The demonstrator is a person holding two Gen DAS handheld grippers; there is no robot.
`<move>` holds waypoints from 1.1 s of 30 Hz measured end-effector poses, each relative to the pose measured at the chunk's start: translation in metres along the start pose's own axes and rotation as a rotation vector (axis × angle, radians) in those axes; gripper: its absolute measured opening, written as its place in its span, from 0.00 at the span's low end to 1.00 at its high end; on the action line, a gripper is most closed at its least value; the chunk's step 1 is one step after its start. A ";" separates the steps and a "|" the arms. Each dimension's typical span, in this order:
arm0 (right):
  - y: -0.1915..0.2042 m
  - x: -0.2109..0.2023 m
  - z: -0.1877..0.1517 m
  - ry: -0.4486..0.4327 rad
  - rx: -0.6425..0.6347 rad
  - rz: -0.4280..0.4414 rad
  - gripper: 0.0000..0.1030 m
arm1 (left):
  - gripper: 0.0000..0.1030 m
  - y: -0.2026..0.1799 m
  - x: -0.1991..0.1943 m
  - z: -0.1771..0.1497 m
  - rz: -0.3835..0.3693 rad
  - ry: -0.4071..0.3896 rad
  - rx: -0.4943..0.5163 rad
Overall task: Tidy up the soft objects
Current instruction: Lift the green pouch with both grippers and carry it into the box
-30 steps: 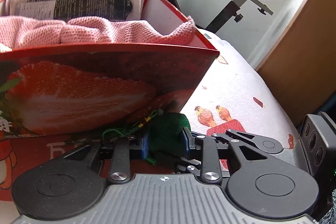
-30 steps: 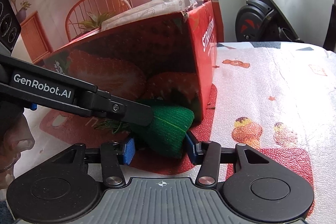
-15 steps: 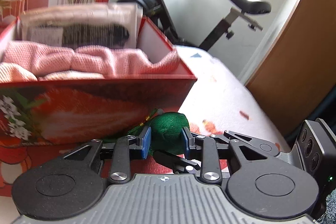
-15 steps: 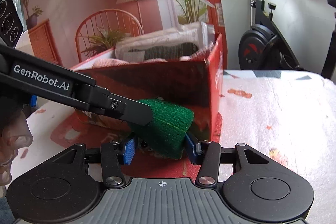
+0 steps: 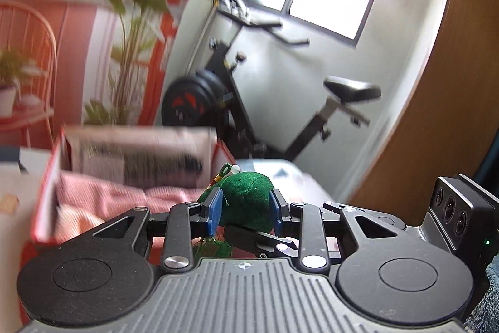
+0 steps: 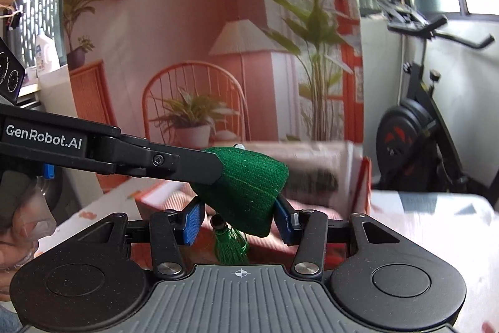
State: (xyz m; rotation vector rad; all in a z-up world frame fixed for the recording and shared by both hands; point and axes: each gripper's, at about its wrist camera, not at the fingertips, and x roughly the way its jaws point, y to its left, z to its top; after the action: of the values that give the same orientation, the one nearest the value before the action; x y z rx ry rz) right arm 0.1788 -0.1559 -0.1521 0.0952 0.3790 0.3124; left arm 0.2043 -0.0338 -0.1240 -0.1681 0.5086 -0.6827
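A green fabric pouch (image 5: 246, 202) with a tassel (image 6: 230, 245) and a cord with a bead hangs in the air, above and in front of the red strawberry box (image 5: 46, 173). My left gripper (image 5: 244, 213) is shut on the pouch. My right gripper (image 6: 238, 219) is shut on it too, from the other side; the left gripper's finger (image 6: 174, 163) crosses the right wrist view. The box holds a pink knitted cloth (image 5: 118, 195) and a plastic-wrapped packet (image 5: 140, 155) standing at its back.
The box stands on a table with a white printed cover (image 6: 436, 223). An exercise bike (image 5: 268, 102) stands behind the table. A wooden panel (image 5: 443, 114) rises on the right. An orange wall mural with a plant and chair fills the background.
Both grippers have lifted the green pouch from the table at the foot of the box up to above the box's rim. The views now tilt up, showing the room.
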 end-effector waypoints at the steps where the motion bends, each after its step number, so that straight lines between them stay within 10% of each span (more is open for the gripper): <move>1: 0.004 0.002 0.011 -0.012 -0.011 0.005 0.44 | 0.32 0.003 -0.005 0.007 -0.001 -0.022 -0.002; 12: 0.033 0.047 0.086 -0.073 -0.118 0.032 0.44 | 0.32 0.026 -0.031 0.054 0.039 -0.146 0.004; 33: 0.036 0.101 0.079 -0.040 -0.101 0.029 0.45 | 0.32 0.058 -0.012 0.049 0.090 -0.119 -0.038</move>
State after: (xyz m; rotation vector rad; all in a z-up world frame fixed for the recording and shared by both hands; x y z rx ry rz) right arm 0.2880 -0.0919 -0.1086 0.0081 0.3220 0.3572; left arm 0.2530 0.0176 -0.0951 -0.2190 0.4124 -0.5718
